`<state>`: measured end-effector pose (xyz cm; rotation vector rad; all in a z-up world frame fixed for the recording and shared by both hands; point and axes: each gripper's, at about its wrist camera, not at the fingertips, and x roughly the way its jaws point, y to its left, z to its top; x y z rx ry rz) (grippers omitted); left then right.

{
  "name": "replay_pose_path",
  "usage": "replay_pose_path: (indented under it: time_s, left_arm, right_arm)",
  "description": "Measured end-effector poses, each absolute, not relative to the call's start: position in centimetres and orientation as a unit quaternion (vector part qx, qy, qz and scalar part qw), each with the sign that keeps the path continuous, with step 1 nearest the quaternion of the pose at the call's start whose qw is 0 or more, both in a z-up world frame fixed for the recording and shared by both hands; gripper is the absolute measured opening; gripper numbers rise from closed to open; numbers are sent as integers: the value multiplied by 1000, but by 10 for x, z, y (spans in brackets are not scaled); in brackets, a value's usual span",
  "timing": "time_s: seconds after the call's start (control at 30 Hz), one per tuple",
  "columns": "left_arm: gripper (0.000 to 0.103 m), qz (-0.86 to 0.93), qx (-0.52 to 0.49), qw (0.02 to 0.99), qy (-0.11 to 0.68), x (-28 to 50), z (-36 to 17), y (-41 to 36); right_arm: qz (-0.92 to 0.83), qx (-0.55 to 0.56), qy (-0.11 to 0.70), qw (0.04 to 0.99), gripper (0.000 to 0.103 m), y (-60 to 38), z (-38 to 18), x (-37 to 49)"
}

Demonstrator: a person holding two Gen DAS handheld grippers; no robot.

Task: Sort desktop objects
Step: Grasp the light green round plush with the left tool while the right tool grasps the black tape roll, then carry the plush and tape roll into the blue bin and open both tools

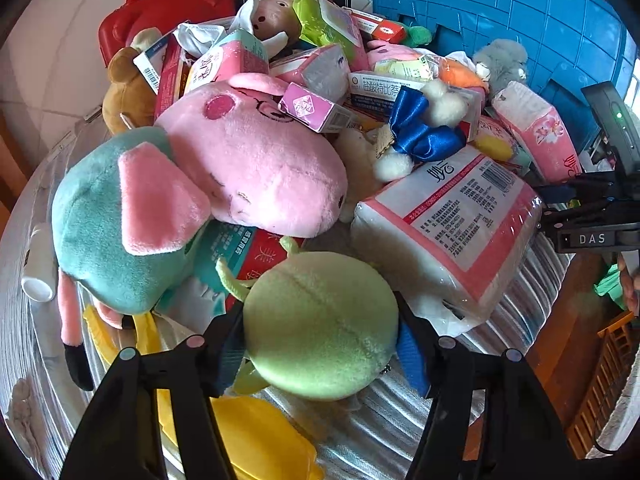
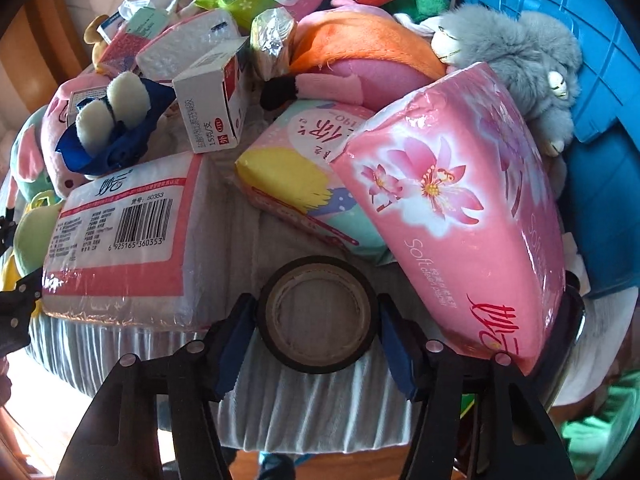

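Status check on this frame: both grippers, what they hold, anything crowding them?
Left gripper shut on green plush. Right gripper shut on tape roll. Pink tissue pack leans close by right finger; white tissue pack beside the plush.

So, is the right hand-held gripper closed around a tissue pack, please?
No, the right hand-held gripper is closed on a black tape roll.

Bright daylight, sharp, fisheye-warped edges

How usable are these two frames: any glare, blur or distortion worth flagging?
Left wrist view: strong fisheye bending with dark corners; the green plush ball between the left tongs looks slightly soft, the pile sharp. Right wrist view: same bending; glare on the pink tissue pack, floor blown out at lower left, tape roll sharp.
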<state>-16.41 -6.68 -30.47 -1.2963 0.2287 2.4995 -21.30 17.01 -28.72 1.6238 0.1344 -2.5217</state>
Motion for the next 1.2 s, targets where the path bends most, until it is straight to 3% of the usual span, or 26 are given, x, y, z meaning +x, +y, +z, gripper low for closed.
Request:
replay_pose_path:
  time_s: [0.23,0.57,0.9,1.2]
  left_arm:
    - [61,879,-447,151,75,-160,-295,-72]
    - [61,905,-377,173,96,-169,-229,-64]
    - [61,915,-339,196,100,-176,-196,-63]
    - [61,929,-252,245,116,-192,-115,-33]
  right_arm:
    - [-849,521,51,73,58,170,-275,-205]
    - [-864,496,33,77,57,173,-240,-197]
    - [-912,401,11,84,57,152,-137,-191]
    - [-947,319,17,42,57,155,-57,-181]
